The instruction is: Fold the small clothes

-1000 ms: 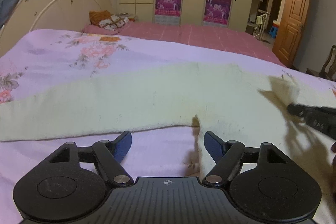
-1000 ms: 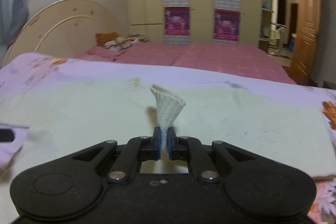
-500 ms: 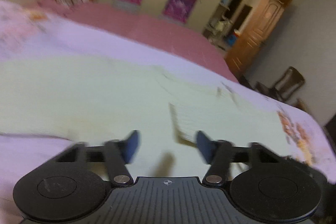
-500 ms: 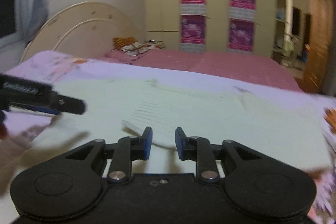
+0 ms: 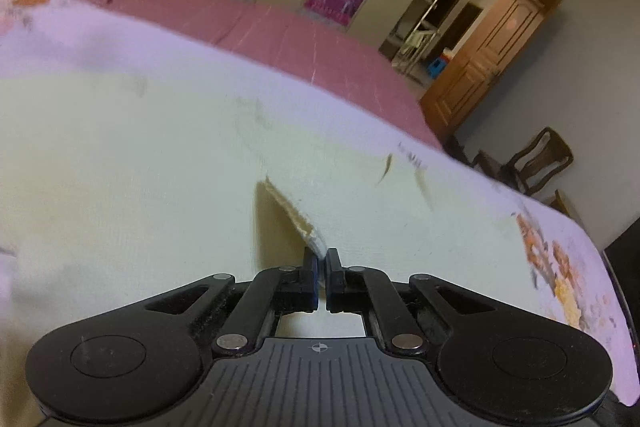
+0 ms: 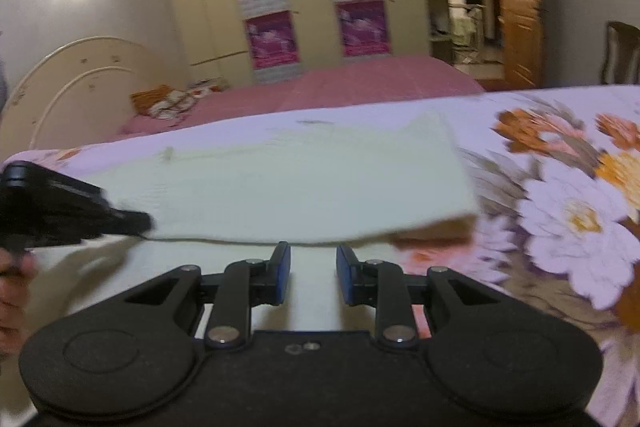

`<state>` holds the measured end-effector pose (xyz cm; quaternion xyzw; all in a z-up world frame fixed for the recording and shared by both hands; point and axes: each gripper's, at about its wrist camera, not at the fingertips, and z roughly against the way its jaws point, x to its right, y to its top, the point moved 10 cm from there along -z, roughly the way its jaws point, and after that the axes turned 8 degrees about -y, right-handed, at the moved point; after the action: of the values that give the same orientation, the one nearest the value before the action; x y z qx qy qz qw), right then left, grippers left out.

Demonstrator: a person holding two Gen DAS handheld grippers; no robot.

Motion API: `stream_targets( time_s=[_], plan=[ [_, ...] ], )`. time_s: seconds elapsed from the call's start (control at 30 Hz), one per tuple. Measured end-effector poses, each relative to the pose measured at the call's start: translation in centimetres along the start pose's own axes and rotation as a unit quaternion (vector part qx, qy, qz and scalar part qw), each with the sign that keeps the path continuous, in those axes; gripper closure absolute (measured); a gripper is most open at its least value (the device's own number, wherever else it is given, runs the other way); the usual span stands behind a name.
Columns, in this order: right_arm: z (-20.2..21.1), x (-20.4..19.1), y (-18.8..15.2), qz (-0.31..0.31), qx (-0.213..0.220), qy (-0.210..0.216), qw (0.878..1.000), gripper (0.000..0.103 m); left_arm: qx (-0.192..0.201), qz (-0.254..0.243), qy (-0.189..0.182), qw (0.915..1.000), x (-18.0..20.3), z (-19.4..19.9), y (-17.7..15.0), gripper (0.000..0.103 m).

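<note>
A cream knit garment [image 5: 132, 163] lies spread on the bed's lilac floral sheet [image 6: 560, 219]. My left gripper [image 5: 322, 254] is shut on a ribbed edge of the garment [image 5: 298, 217], which rises from the cloth just ahead of the fingertips. In the right wrist view the garment [image 6: 304, 187] lies flat with its right edge near the flowers. My right gripper [image 6: 313, 257] is open and empty at the garment's near edge. The left gripper [image 6: 132, 221] shows there at far left, touching the cloth.
A pink bedspread [image 5: 280, 31] covers the far half of the bed, with a cream headboard [image 6: 76, 83] and small pile of cloth [image 6: 168, 103] beyond. Wardrobes with purple posters [image 6: 272, 39], a wooden door [image 5: 492, 55] and a chair [image 5: 536, 163] stand behind.
My right gripper let go of the ribbed cuff, opened and shifted right along the garment. My left gripper swung right, moved over the garment and closed on a ribbed edge.
</note>
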<state>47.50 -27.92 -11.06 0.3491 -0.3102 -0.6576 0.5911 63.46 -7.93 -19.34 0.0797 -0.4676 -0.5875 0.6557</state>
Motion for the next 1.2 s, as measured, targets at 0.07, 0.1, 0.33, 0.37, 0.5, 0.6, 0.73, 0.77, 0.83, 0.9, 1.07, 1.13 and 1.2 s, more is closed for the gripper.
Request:
stream_targets(
  time_s=[0.07,0.1,0.33,0.37,0.5,0.6,0.73,0.77,0.83,0.9,1.07,1.13,1.2],
  plan=[
    [-0.4,0.7,-0.2,-0.011,-0.010,-0.011,1.000,0.075,0.010,-0.005,0.006,0.9999,-0.2,0.8,0.9,0.100],
    [-0.7,0.8,-0.4,-0.017,-0.014,-0.013,1.000,0.075,0.015,-0.005,0.009,0.9998,-0.8,1.4,1.4,0.100],
    [-1.8,1.7,-0.4,-0.032,-0.025,-0.032,0.999,0.076,0.027,0.009,0.050,0.9984,-6.6,4.0,3.7,0.100],
    [-1.9,1.9,-0.3,-0.033,-0.026,-0.034,0.999,0.075,0.029,0.013,0.052,0.9981,-7.2,4.3,3.7,0.100],
    [-2.3,2.3,-0.2,-0.032,-0.029,-0.040,0.998,0.072,0.033,0.016,0.061,0.9975,-8.9,5.3,3.8,0.100],
    [-2.6,2.5,-0.3,-0.027,-0.032,-0.044,0.998,0.072,0.032,0.016,0.066,0.9972,-10.3,6.1,3.1,0.100],
    [-3.0,2.7,-0.2,-0.020,-0.031,-0.048,0.998,0.072,0.028,0.018,0.067,0.9972,-11.4,6.8,2.7,0.100],
    [-3.1,2.7,-0.2,-0.017,-0.031,-0.049,0.998,0.073,0.028,0.018,0.067,0.9972,-11.4,6.7,2.6,0.100],
    [-3.3,2.6,0.0,-0.009,-0.031,-0.050,0.998,0.076,0.024,0.016,0.067,0.9973,-11.6,6.6,2.2,0.100],
    [-3.5,2.6,0.1,0.000,-0.028,-0.054,0.998,0.077,0.021,0.015,0.068,0.9974,-11.5,6.5,1.9,0.100],
    [-3.8,2.4,0.3,0.013,-0.022,-0.058,0.998,0.081,0.018,0.020,0.070,0.9972,-11.8,6.5,1.0,0.100],
    [-3.9,2.2,0.4,0.018,-0.018,-0.055,0.998,0.094,0.019,0.023,0.070,0.9971,-11.8,6.5,0.7,0.100],
    [-3.9,2.2,0.5,0.021,-0.015,-0.061,0.998,0.096,0.022,0.024,0.070,0.9970,-11.8,6.6,0.7,0.100]
  ],
)
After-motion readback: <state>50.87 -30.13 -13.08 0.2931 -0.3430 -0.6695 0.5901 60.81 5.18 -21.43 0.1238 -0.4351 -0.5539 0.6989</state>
